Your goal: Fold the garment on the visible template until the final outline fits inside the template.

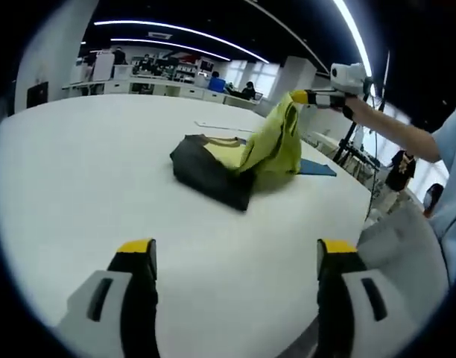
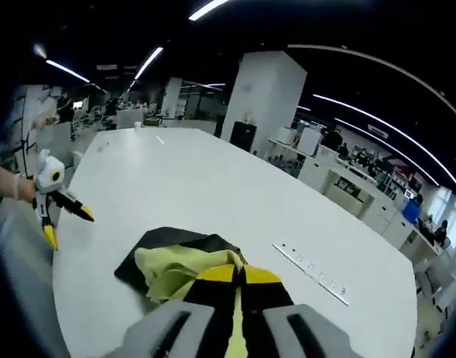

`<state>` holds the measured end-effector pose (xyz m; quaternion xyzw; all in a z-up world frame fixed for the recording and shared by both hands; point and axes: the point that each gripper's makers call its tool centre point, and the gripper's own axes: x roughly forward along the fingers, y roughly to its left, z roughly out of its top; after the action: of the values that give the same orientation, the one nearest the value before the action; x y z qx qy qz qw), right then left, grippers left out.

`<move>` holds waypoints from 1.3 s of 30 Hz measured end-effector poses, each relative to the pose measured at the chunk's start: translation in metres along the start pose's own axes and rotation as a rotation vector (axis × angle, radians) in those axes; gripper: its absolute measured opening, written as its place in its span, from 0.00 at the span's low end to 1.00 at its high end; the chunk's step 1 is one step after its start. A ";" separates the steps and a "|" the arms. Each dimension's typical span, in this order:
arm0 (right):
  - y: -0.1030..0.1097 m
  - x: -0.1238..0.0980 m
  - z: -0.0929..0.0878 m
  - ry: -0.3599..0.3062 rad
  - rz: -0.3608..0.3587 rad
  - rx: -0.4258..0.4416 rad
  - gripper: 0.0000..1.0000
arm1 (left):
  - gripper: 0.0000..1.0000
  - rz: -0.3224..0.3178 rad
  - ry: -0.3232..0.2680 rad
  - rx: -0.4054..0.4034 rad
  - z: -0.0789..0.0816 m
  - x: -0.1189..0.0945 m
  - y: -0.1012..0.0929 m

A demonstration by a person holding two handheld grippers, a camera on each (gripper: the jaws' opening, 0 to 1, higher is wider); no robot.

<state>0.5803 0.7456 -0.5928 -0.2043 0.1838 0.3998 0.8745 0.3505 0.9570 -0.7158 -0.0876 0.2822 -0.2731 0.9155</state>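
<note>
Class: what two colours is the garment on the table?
The garment is yellow-green and black, clearest in the left gripper view.

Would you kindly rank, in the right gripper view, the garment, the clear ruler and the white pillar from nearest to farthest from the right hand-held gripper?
1. Garment: clamped in the right hand-held gripper.
2. Clear ruler: on the table, to the right.
3. White pillar: beyond the table's far edge.

1. Left gripper view: low over the table (image 1: 79, 186), looking across it; the garment (image 1: 239, 160) lies well ahead, mid-frame.
2. Right gripper view: raised, looking down steeply; the garment (image 2: 185, 265) sits directly under the lens.
3. Shared: table and garment. The right gripper (image 1: 301, 97) appears in the left view, the left gripper (image 2: 66, 221) in the right view.
</note>
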 end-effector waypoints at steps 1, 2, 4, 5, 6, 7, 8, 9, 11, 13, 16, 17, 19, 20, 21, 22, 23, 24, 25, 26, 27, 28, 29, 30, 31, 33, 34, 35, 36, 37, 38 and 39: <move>-0.004 0.002 -0.003 0.006 -0.006 0.018 0.00 | 0.86 0.000 0.001 -0.002 0.000 0.001 0.000; -0.009 0.005 -0.007 0.014 -0.015 0.029 0.00 | 0.86 0.000 0.003 -0.003 0.000 0.002 0.000; -0.018 0.011 -0.018 0.038 -0.033 0.058 0.00 | 0.86 -0.001 0.005 -0.005 0.000 0.005 -0.001; -0.022 0.013 -0.021 0.045 -0.044 0.068 0.00 | 0.86 -0.004 0.006 -0.008 0.000 0.006 -0.001; -0.027 0.018 -0.026 0.052 -0.050 0.071 0.00 | 0.85 -0.005 0.008 -0.010 0.000 0.007 -0.001; -0.030 0.020 -0.030 0.066 -0.061 0.067 0.00 | 0.85 -0.006 0.009 -0.013 0.000 0.009 -0.002; -0.036 0.023 -0.035 0.081 -0.080 0.067 0.00 | 0.85 -0.007 0.010 -0.014 0.000 0.010 -0.002; -0.039 0.025 -0.037 0.085 -0.088 0.070 0.00 | 0.85 -0.008 0.012 -0.014 0.000 0.011 -0.003; -0.046 0.030 -0.045 0.101 -0.104 0.085 0.00 | 0.84 -0.010 0.013 -0.018 0.000 0.013 -0.003; -0.048 0.038 -0.059 0.136 -0.103 0.099 0.00 | 0.83 -0.015 0.017 -0.018 0.000 0.015 -0.004; -0.049 0.047 -0.075 0.170 -0.106 0.105 0.00 | 0.82 -0.019 0.023 -0.017 0.001 0.019 -0.004; -0.049 0.050 -0.082 0.190 -0.108 0.114 0.00 | 0.82 -0.019 0.024 -0.018 0.002 0.020 -0.004; -0.049 0.053 -0.091 0.206 -0.112 0.119 0.00 | 0.82 -0.023 0.023 -0.024 0.002 0.021 -0.004; -0.050 0.055 -0.095 0.215 -0.114 0.120 0.00 | 0.81 -0.025 0.025 -0.026 0.002 0.022 -0.004; -0.051 0.056 -0.103 0.236 -0.114 0.126 0.00 | 0.81 -0.026 0.028 -0.028 0.001 0.022 -0.004; -0.051 0.057 -0.106 0.241 -0.114 0.136 0.00 | 0.81 -0.027 0.032 -0.029 0.000 0.023 -0.004; -0.052 0.057 -0.110 0.247 -0.116 0.135 0.00 | 0.81 -0.028 0.034 -0.030 -0.001 0.023 -0.003; -0.053 0.057 -0.113 0.255 -0.119 0.138 0.00 | 0.81 -0.029 0.036 -0.031 -0.001 0.023 -0.003; -0.054 0.056 -0.115 0.258 -0.120 0.144 0.00 | 0.80 -0.030 0.037 -0.033 -0.002 0.024 -0.004; -0.055 0.056 -0.118 0.260 -0.119 0.147 0.00 | 0.80 -0.030 0.038 -0.034 -0.002 0.024 -0.004; -0.055 0.055 -0.120 0.265 -0.117 0.154 0.00 | 0.80 -0.030 0.041 -0.034 -0.002 0.025 -0.003; -0.055 0.054 -0.121 0.265 -0.117 0.155 0.00 | 0.80 -0.031 0.043 -0.034 -0.003 0.026 -0.003; -0.055 0.053 -0.121 0.264 -0.117 0.156 0.00 | 0.80 -0.032 0.046 -0.032 -0.004 0.027 -0.003; -0.055 0.052 -0.122 0.265 -0.117 0.160 0.00 | 0.80 -0.034 0.047 -0.035 -0.004 0.027 -0.003; -0.055 0.051 -0.122 0.263 -0.116 0.160 0.00 | 0.80 -0.039 0.048 -0.036 -0.004 0.028 -0.004; -0.054 0.051 -0.121 0.258 -0.112 0.161 0.00 | 0.80 -0.042 0.048 -0.034 -0.003 0.029 -0.005; -0.053 0.050 -0.121 0.257 -0.111 0.158 0.00 | 0.80 -0.044 0.049 -0.034 -0.004 0.030 -0.005; -0.053 0.050 -0.120 0.256 -0.108 0.153 0.00 | 0.80 -0.045 0.049 -0.035 -0.004 0.030 -0.006; -0.052 0.050 -0.119 0.255 -0.104 0.146 0.00 | 0.80 -0.047 0.047 -0.036 -0.003 0.030 -0.007; -0.051 0.049 -0.119 0.254 -0.102 0.143 0.00 | 0.80 -0.049 0.046 -0.035 -0.003 0.031 -0.007; -0.050 0.048 -0.117 0.245 -0.097 0.141 0.00 | 0.80 -0.050 0.046 -0.033 -0.003 0.031 -0.008; -0.049 0.048 -0.117 0.245 -0.093 0.143 0.01 | 0.80 -0.052 0.046 -0.031 -0.003 0.031 -0.008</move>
<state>0.6296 0.6876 -0.7048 -0.1970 0.3073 0.3168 0.8754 0.3664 0.9333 -0.7300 -0.1029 0.3052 -0.2942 0.8998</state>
